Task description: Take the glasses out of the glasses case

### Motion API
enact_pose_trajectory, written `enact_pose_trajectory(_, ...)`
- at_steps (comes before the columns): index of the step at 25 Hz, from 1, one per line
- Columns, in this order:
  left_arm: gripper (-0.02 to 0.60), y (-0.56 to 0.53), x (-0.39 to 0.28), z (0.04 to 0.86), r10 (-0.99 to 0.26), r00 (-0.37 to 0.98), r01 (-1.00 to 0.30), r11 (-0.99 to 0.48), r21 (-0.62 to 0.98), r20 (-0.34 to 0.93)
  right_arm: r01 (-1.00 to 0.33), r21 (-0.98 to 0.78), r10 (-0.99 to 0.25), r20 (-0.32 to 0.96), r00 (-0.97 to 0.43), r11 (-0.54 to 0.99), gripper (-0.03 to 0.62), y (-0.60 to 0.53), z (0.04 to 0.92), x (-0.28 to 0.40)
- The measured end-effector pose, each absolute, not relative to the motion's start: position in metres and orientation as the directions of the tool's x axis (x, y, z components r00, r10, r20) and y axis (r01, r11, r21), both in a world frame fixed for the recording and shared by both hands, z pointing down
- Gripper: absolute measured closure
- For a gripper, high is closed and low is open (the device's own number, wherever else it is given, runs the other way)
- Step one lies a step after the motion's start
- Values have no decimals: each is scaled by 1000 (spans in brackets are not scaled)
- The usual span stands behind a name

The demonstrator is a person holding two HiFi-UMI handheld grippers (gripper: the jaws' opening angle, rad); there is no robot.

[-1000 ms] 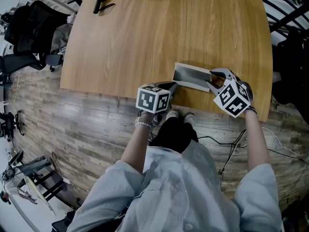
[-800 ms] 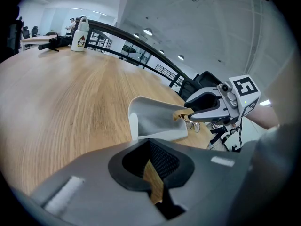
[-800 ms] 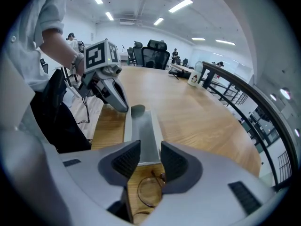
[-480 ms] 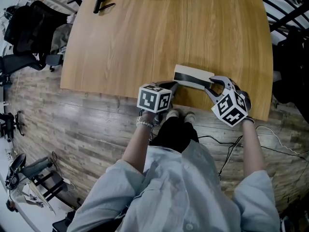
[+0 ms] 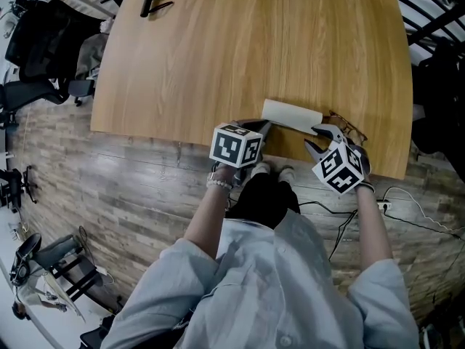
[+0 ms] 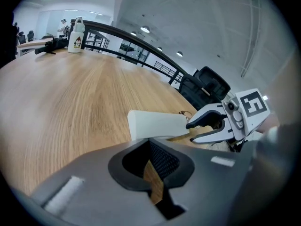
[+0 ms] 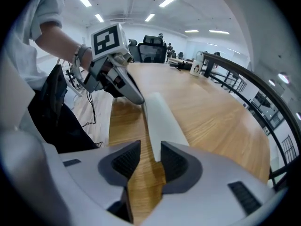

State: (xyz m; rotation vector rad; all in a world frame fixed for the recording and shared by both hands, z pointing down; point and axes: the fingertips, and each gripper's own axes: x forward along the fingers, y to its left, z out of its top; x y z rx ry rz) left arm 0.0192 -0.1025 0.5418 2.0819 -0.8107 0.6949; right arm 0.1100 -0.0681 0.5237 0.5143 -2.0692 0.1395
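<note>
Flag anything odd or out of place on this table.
Nothing spilled or broken. The white glasses case lies closed and slightly askew to the near edge of the table, with the glasses loose on the wood beside its right end.

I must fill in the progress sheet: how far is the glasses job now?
Done: the glasses lie on the table beside the closed glasses case. In hand: nothing; the right gripper is open and empty. Remaining: seemingly nothing.
</note>
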Motion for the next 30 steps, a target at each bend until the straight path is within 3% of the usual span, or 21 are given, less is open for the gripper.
enact_pose_trajectory(9, 577, -99, 14, 541, -323, 654, -733, -492, 469, 684, -454, 103, -329, 828, -454, 885, 468, -65, 524, 107)
enact_pose_trajectory(16, 577, -103, 13, 521, -370, 668, -730, -493, 473, 646, -607, -12, -386, 762, -520, 795, 499, -63, 510, 112)
enact_pose_trajectory(24, 577, -122, 12, 472, -456, 683, -724, -528, 444, 571, -841, 24, -701, 564, -436, 541, 582, -96, 445, 145)
enact_pose_trajectory(30, 577, -139, 22, 407, -541, 700, -711, -592, 379, 466, -889, -17, -795, 441, -417, 457, 592, -107, 392, 166)
